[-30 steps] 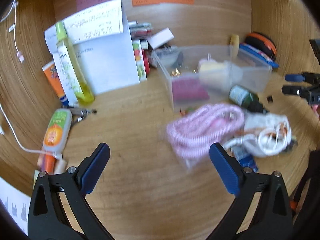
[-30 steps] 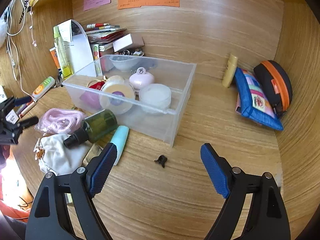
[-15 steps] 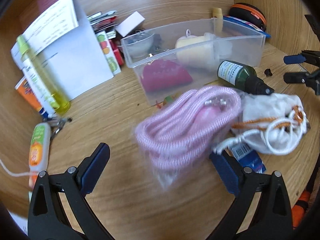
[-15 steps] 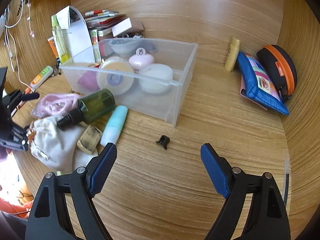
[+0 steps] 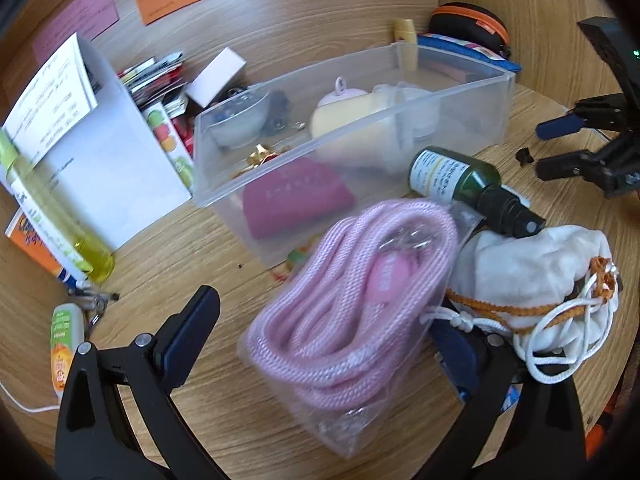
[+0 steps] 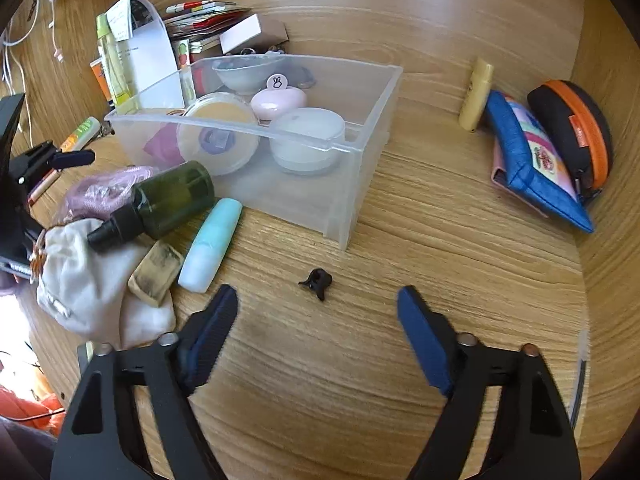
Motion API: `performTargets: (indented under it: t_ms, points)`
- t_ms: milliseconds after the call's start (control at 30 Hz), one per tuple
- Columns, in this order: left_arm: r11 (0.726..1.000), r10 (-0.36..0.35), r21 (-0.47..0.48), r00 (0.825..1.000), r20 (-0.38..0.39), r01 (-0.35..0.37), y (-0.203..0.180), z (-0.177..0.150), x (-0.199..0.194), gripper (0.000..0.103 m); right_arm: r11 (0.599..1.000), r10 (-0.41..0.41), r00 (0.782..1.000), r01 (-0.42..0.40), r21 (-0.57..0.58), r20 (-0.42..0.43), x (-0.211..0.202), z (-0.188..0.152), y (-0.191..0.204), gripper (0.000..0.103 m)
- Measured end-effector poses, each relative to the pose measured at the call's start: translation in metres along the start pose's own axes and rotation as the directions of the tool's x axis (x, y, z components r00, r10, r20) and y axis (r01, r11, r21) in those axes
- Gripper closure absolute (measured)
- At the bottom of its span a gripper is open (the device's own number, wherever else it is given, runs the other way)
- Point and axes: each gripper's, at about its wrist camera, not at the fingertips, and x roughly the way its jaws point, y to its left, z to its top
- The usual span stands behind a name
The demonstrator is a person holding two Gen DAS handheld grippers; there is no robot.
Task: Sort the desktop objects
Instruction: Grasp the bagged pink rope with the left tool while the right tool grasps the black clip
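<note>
A pink rope in a clear bag (image 5: 352, 300) lies between the fingers of my open left gripper (image 5: 324, 320); it also shows in the right wrist view (image 6: 104, 192). Beside it are a white drawstring pouch (image 5: 532, 272) and a dark green spray bottle (image 5: 460, 176). A clear plastic bin (image 6: 360, 128) holds round containers and a pink case. My right gripper (image 6: 316, 312) is open and empty above a small black clip (image 6: 316, 279). A teal tube (image 6: 212, 244) lies in front of the bin.
A yellow bottle (image 5: 52, 208), white paper stand (image 5: 100, 152) and booklets sit at the left back. A blue pouch (image 6: 532, 160), orange-trimmed black case (image 6: 576, 128) and yellow tube (image 6: 476, 92) lie at the right. Wooden walls enclose the desk.
My left gripper has moved forward so the bagged pink rope now sits between its fingers. My right gripper has moved closer to the black clip.
</note>
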Motion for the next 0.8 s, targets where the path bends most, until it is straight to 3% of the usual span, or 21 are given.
performTargets:
  t_ms: [133,200,300,467,800]
  points:
    - [0.999,-0.035,-0.01,0.999,0.012,0.035,0.002,0.002,0.001,0.008,1.0,0.018,1.0,-0.018,0.018,-0.024,0.008,0.002,-0.005,0.064]
    - [0.997,-0.081,-0.014,0.997,0.005,0.081,0.002,0.003,0.002,0.021,1.0,0.02,0.999,-0.02,0.018,-0.026,0.011,0.002,-0.005,0.07]
    - [0.994,-0.111,-0.015,0.994,-0.002,0.111,-0.001,0.004,0.004,0.03,1.0,0.019,0.999,-0.019,0.002,-0.026,0.014,0.003,-0.001,0.08]
    - [0.992,-0.123,-0.026,0.992,0.004,0.123,-0.003,0.003,0.002,0.04,0.999,0.002,1.0,-0.002,-0.037,-0.012,0.017,0.002,0.007,0.086]
    - [0.986,-0.131,-0.104,0.991,0.038,0.134,0.006,-0.01,-0.019,0.059,0.999,0.02,0.999,-0.019,-0.043,0.033,0.006,0.006,0.01,0.087]
